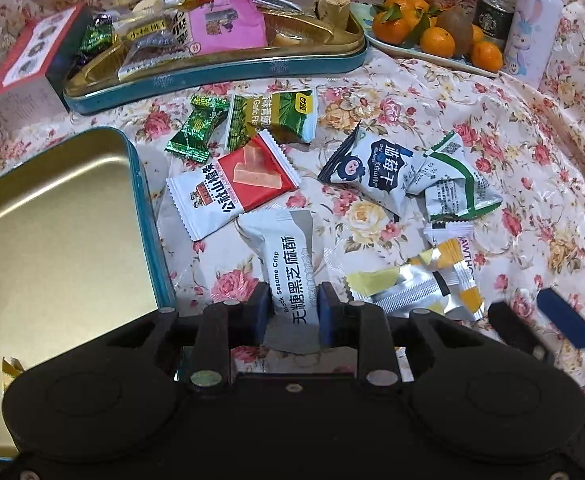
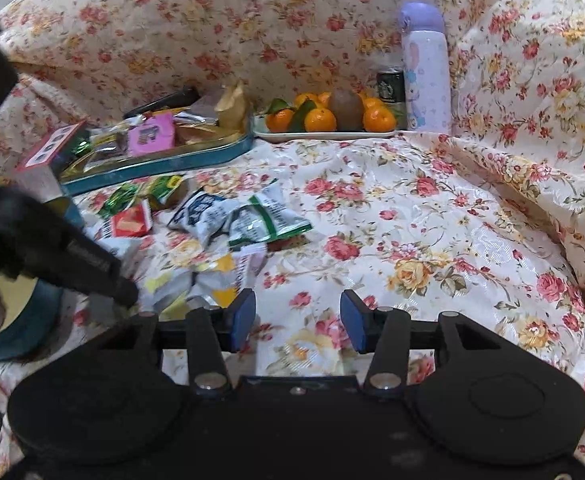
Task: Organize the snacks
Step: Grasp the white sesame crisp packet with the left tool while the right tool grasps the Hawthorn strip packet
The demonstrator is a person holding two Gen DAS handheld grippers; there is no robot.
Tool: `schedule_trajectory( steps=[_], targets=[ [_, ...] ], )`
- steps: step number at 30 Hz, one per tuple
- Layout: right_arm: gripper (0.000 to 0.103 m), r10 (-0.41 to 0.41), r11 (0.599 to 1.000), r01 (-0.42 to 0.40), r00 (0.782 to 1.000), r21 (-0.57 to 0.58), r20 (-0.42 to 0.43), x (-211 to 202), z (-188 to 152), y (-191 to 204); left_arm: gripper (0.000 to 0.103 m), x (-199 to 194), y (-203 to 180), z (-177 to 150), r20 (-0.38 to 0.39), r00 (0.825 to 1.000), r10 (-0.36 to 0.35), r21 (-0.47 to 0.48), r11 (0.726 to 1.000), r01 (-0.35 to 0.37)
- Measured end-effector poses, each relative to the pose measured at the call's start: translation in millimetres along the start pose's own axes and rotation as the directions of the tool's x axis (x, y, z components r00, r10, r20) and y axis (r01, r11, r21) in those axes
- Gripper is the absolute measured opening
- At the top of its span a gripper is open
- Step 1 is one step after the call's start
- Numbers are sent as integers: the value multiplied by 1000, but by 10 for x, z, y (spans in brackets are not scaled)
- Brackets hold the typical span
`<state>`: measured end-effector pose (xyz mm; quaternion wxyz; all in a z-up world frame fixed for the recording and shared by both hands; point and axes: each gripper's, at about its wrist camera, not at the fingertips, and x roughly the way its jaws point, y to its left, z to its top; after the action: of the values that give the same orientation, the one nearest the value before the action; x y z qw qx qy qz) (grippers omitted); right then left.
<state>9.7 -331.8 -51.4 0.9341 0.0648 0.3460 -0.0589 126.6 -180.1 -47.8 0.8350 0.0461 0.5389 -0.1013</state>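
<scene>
Risk: left tongs (image 1: 292,312) pinch only the near tail of the sesame crisp packet (image 1: 288,264); slick foil may slip before reaching the tin (image 1: 148,216) to their left. Right tongs (image 2: 298,320) spread, empty.

Left gripper (image 1: 293,312): matte black body, twin round housings, blue pads, silver pivot screws. Right gripper (image 2: 297,320): same build.

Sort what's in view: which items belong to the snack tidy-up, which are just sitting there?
Job:
- black sesame crisp packet, clamped in left tongs
- red hawthorn packet
- green candy
- blueberry packet
- empty tin
- filled tin

Bystanders:
- fruit plate
- purple flask
- coffee can
</scene>
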Motion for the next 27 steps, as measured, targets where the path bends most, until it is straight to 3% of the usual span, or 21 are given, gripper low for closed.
schedule_trajectory(
  steps=[8, 17, 24, 27],
  targets=[
    [50, 37, 993, -37, 999, -111, -6, 22, -72, 299, 36, -13, 34, -17, 5, 1000, -28, 14, 1000, 28],
    [48, 9, 976, 1, 999, -220, 46, 215, -18, 464, 36, -13, 18, -35, 13, 1000, -21, 30, 999, 21],
    [49, -137, 987, 139, 990, -75, 32, 281, 90, 121, 36, -13, 4, -34, 14, 1000, -14, 41, 999, 14],
    [49, -132, 991, 131, 990, 16, 50, 173, 107, 76, 36, -12, 1, -37, 15, 1000, -14, 44, 999, 13]
  ],
)
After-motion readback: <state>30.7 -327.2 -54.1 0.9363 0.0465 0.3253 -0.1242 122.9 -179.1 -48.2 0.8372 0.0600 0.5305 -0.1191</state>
